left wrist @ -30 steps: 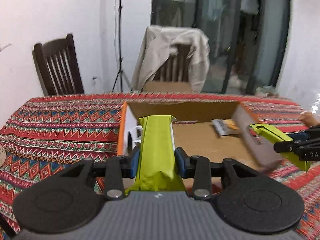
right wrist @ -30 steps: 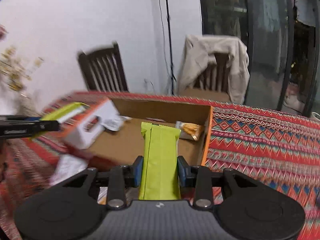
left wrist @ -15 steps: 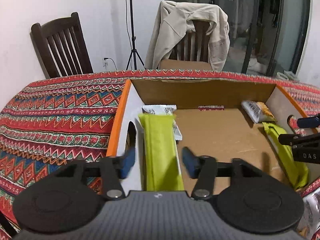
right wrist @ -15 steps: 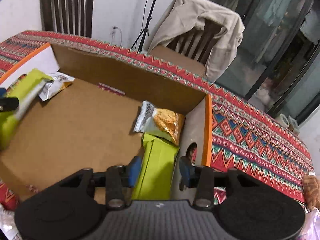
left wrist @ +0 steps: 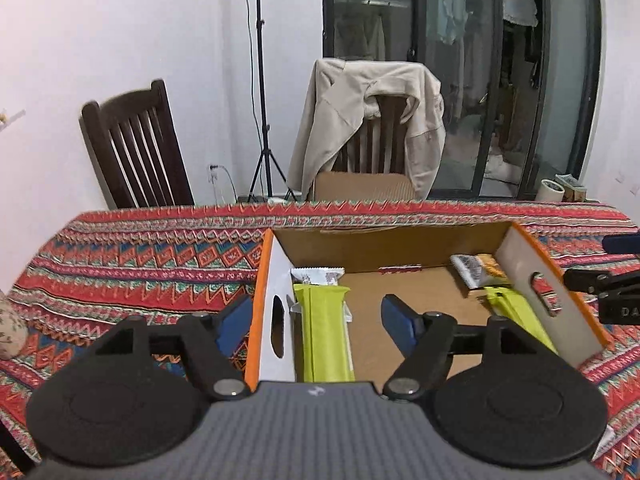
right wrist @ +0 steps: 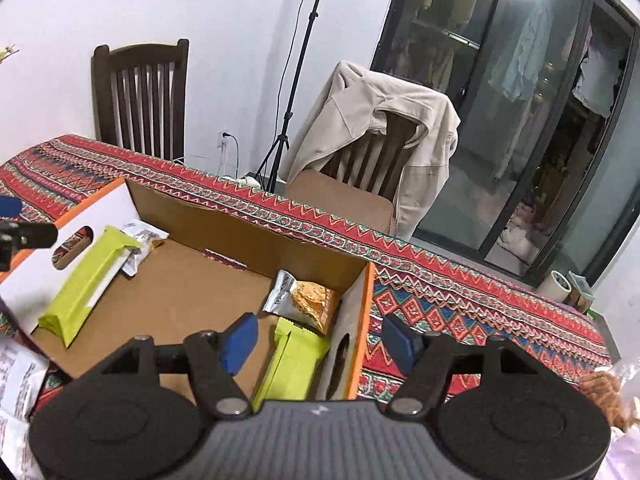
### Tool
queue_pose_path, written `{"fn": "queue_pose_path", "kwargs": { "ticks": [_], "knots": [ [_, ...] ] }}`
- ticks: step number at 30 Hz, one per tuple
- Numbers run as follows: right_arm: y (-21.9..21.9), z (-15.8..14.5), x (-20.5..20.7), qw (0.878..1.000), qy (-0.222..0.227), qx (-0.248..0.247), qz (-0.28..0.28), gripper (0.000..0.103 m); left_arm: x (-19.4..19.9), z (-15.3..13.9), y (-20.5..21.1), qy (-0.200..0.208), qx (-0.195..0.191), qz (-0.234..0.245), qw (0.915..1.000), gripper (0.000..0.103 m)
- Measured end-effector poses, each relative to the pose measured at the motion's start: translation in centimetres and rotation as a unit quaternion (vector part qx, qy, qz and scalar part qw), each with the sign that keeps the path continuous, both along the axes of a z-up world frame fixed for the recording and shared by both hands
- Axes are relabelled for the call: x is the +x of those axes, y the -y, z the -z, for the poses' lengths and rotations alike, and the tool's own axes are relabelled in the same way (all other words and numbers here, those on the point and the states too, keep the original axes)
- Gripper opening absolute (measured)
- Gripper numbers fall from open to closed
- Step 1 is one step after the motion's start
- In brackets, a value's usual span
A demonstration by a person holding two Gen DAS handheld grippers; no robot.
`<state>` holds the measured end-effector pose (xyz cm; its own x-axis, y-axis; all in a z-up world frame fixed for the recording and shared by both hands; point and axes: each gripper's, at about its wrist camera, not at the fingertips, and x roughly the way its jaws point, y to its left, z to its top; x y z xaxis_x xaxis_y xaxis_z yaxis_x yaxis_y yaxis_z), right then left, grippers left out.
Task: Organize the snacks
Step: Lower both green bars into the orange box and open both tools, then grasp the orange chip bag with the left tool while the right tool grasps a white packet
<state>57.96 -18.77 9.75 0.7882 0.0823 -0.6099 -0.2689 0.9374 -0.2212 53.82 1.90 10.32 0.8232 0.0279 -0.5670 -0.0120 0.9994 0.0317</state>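
An open cardboard box (left wrist: 400,240) with orange edges sits on the patterned tablecloth. One green snack packet (left wrist: 326,336) lies inside along its left wall, in front of a white packet (left wrist: 318,276). My left gripper (left wrist: 316,322) hovers over it with its jaws opening; the blue pads are clear of the packet and straddle the left wall. A second green packet (right wrist: 294,364) lies by the right wall, in front of an orange chips bag (right wrist: 304,300). My right gripper (right wrist: 320,344) is above it, jaws opening, pads not touching it.
The box (right wrist: 248,236) takes up the near middle of the table (right wrist: 460,300). Loose snack bags lie off it at lower left (right wrist: 16,380) and lower right (right wrist: 612,392). Beyond the far edge stand a dark chair (left wrist: 136,152), a jacket-draped chair (left wrist: 372,120) and a tripod (left wrist: 262,120).
A second ago each gripper was shut on a green packet above the box. Both packets now lie inside the box, the jaws have spread apart, and both grippers have drawn back.
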Motion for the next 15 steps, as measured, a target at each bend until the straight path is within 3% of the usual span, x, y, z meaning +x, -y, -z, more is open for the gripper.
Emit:
{"fn": "queue_pose_path", "kwargs": {
  "ticks": [3, 5, 7, 15],
  "knots": [
    [0.9, -0.9, -2.4, 1.0, 0.006, 0.018, -0.005, 0.068, -3.8, -1.6, 0.6, 0.022, -0.002, 0.018, 0.9996, 0.084],
    [1.6, -1.7, -4.9, 0.999, 0.018, 0.035, -0.018, 0.069, -6.8, -2.4, 1.3, 0.049, 0.016, 0.021, 0.9984, 0.086],
    [2.4, -2.2, -7.5, 0.997, 0.034, 0.055, -0.034, 0.077, -9.8, -3.1, 1.8, 0.074, 0.026, 0.015, 0.9968, 0.087],
    [6.5, -2.1, -20.7, 0.988, 0.072, 0.122, -0.067, 0.086, -22.7, -2.9, 2.1, 0.14, -0.043, 0.023, 0.989, 0.1]
  ]
}}
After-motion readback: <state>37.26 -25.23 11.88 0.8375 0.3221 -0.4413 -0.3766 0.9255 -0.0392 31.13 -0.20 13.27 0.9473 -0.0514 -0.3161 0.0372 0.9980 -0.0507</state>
